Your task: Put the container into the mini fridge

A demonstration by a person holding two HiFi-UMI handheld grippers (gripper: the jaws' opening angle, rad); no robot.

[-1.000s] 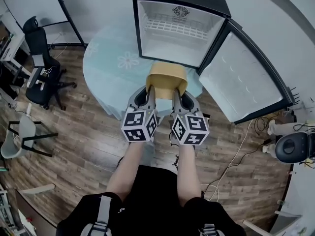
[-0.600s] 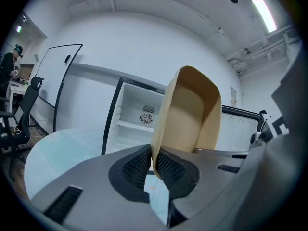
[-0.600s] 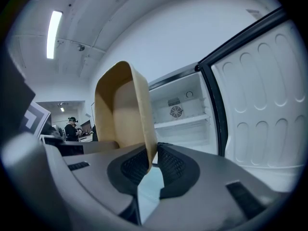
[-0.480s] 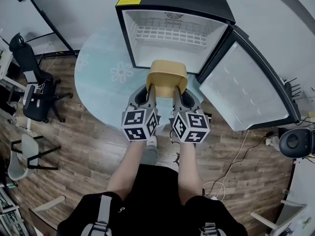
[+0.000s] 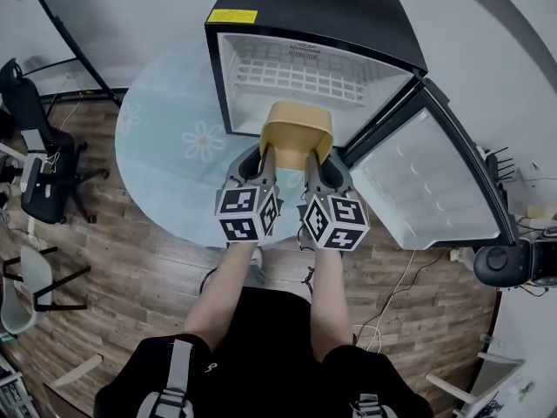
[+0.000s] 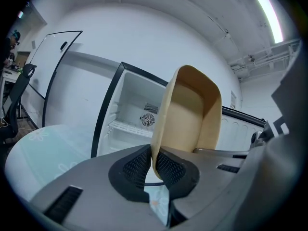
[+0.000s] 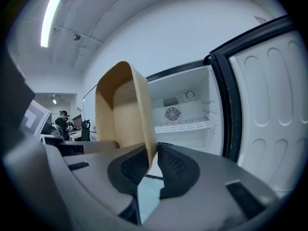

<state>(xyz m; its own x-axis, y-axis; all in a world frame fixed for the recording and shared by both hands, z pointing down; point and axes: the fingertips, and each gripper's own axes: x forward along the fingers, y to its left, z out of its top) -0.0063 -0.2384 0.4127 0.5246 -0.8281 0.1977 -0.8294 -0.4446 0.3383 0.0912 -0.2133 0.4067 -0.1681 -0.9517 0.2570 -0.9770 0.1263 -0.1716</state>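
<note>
One mini fridge [image 5: 322,11] is counted, with one open door [image 5: 426,181] and one wire shelf [image 5: 305,68] inside. One container [image 5: 297,131] is seen. Two grippers are counted, the left gripper [image 5: 266,157] and the right gripper [image 5: 311,159]. One round table [image 5: 165,172] is seen. Two chairs are counted at the left, a black chair [image 5: 48,194] and a pale chair [image 5: 13,303].

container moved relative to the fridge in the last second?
Yes. In the head view the container has moved toward the fridge: its far rim now overlaps the opening's lower edge, which it barely reached earlier.
</note>
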